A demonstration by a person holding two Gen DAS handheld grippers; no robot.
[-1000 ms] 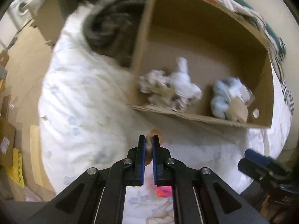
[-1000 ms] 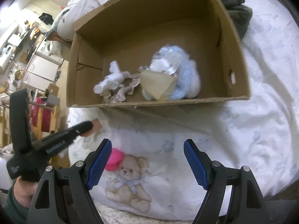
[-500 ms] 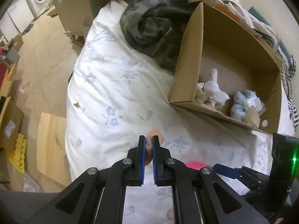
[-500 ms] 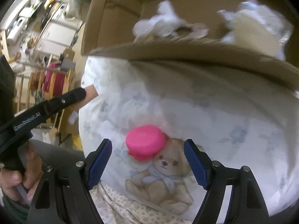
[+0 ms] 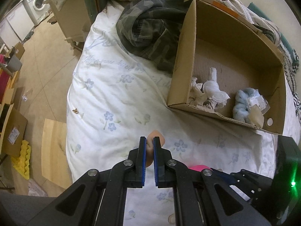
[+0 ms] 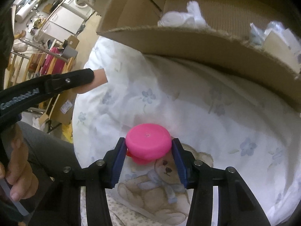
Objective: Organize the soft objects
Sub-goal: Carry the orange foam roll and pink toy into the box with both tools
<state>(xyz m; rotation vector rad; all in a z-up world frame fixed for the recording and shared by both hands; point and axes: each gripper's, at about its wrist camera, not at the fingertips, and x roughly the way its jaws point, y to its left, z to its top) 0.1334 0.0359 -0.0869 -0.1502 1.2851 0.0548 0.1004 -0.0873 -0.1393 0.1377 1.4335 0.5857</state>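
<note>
On the left, the left gripper [image 5: 148, 146] points steeply down over the bed [image 5: 112, 101], its jaws all but shut on a small peach-coloured soft piece [image 5: 155, 137] that pokes out past the tips. It hangs above the flowered quilt, well short of the cardboard box [image 5: 180, 60], which lies toward two o'clock from it. That piece is lifted but not yet delivered.

In the middle of the bed, the right gripper [image 6: 148, 146] has just been closing its jaws, and the pink round soft object [image 6: 148, 143] now sits between them. Both blue pads [image 6: 120, 156] meet its sides, so I judge the grip made or very nearly so. The object rests on the quilt just above the printed teddy bear, with the box's near wall toward one o'clock from it.

To the right, the box already holds two things: a white crumpled bundle [image 5: 208, 90] toward its near left corner and a pale blue fluffy item [image 5: 242, 103] with packaging at the near right. A camouflage garment [image 5: 148, 26] lies heaped against the box's left wall, outside it.

So the work looks partly done. Two items are boxed, two are in the jaws and need carrying over the near wall. Whether the garment belongs to the task I cannot tell.
</note>
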